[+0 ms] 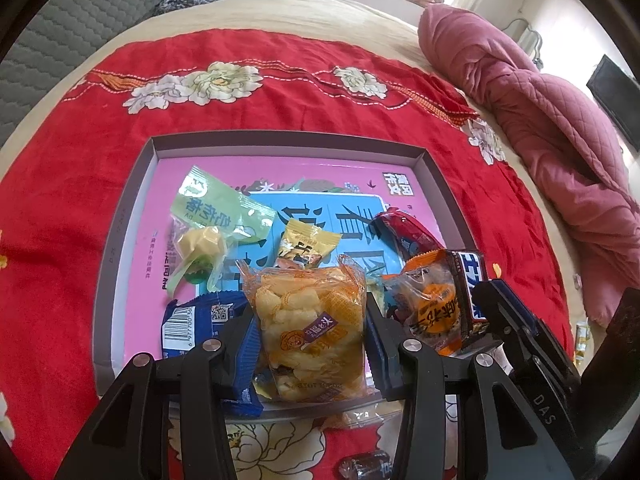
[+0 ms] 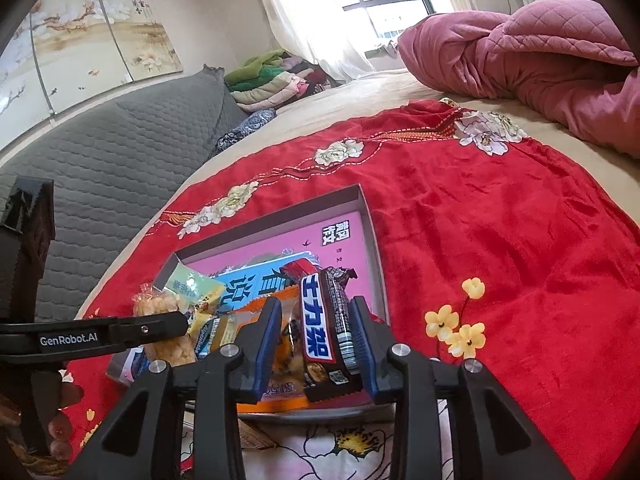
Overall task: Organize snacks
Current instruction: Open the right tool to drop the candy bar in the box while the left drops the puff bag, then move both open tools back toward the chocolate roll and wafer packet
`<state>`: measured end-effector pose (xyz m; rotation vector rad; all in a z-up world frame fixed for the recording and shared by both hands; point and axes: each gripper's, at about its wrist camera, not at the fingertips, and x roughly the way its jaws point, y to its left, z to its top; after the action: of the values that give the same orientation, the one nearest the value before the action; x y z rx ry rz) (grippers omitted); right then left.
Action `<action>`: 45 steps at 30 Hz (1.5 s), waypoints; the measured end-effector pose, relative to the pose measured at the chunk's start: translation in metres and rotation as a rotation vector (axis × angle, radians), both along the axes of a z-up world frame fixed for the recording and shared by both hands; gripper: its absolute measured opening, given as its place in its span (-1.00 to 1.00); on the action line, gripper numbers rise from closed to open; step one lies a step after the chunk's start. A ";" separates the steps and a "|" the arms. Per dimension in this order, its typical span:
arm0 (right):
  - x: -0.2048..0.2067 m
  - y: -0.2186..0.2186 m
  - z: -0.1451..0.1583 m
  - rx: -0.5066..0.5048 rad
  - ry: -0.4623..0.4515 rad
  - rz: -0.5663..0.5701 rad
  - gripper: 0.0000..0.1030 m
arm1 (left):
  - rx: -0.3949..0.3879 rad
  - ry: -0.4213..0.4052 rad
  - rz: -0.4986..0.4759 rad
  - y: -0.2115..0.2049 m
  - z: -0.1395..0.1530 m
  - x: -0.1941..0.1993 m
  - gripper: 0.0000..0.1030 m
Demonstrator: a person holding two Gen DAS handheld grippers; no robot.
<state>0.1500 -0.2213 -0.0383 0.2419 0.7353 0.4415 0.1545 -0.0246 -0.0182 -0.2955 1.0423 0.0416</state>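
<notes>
Red floral blanket point(image 1: 280, 80) on the bed, shallow box point(image 1: 132, 208) of snacks

Left tongs point(image 1: 310, 344) pinch the puffed-corn bag point(image 1: 308, 320); right tongs point(image 2: 316, 344) pinch the chocolate bar point(image 2: 326, 324) and orange packet point(image 2: 286, 360)
</notes>
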 end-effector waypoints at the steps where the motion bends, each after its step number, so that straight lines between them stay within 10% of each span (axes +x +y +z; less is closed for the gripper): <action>1: 0.000 0.000 0.001 0.001 -0.002 -0.001 -0.28 | -0.001 0.001 0.001 0.000 0.000 0.000 -0.08; 33: -0.021 0.007 0.018 -0.007 -0.047 0.072 0.01 | -0.037 -0.041 -0.018 0.004 0.026 -0.015 -0.03; 45: -0.057 0.017 0.019 -0.021 0.066 0.182 0.15 | -0.034 -0.027 -0.096 0.001 0.029 -0.039 0.08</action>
<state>0.0934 -0.2038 -0.0193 0.1715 0.8299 0.6004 0.1154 -0.0233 0.0104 -0.2765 1.0298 -0.0664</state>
